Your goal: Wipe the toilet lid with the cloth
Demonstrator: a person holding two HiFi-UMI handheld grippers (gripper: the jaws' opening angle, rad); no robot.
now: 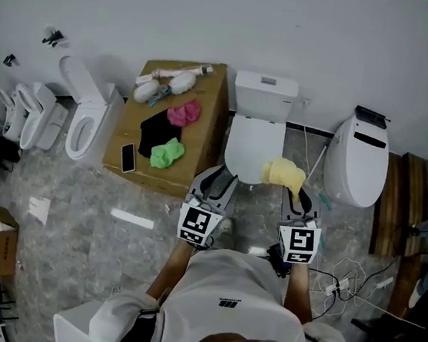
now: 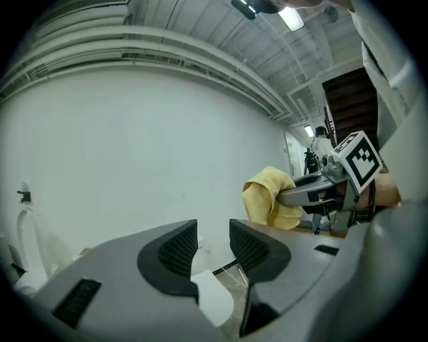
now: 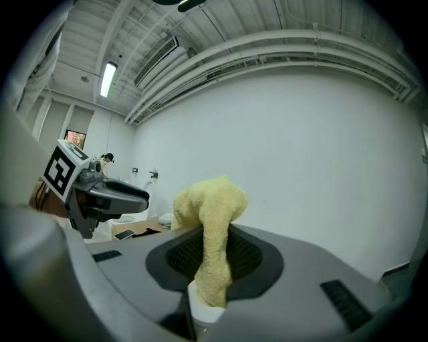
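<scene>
A white toilet stands against the wall with its lid (image 1: 252, 148) down. My right gripper (image 1: 298, 194) is shut on a yellow cloth (image 1: 283, 173), which hangs just off the lid's right front edge. In the right gripper view the cloth (image 3: 208, 230) rises in a bunch from between the shut jaws. My left gripper (image 1: 214, 182) is open and empty, held at the lid's left front corner. In the left gripper view its jaws (image 2: 212, 247) stand apart with nothing between them, and the cloth (image 2: 269, 198) shows to the right.
A cardboard box (image 1: 209, 104) left of the toilet carries pink (image 1: 184, 113) and green (image 1: 166, 153) cloths, a black cloth, a phone (image 1: 128, 157) and brushes. Another toilet (image 1: 86, 116) stands further left, a smart toilet (image 1: 362, 157) to the right. Cables (image 1: 348, 279) lie on the floor.
</scene>
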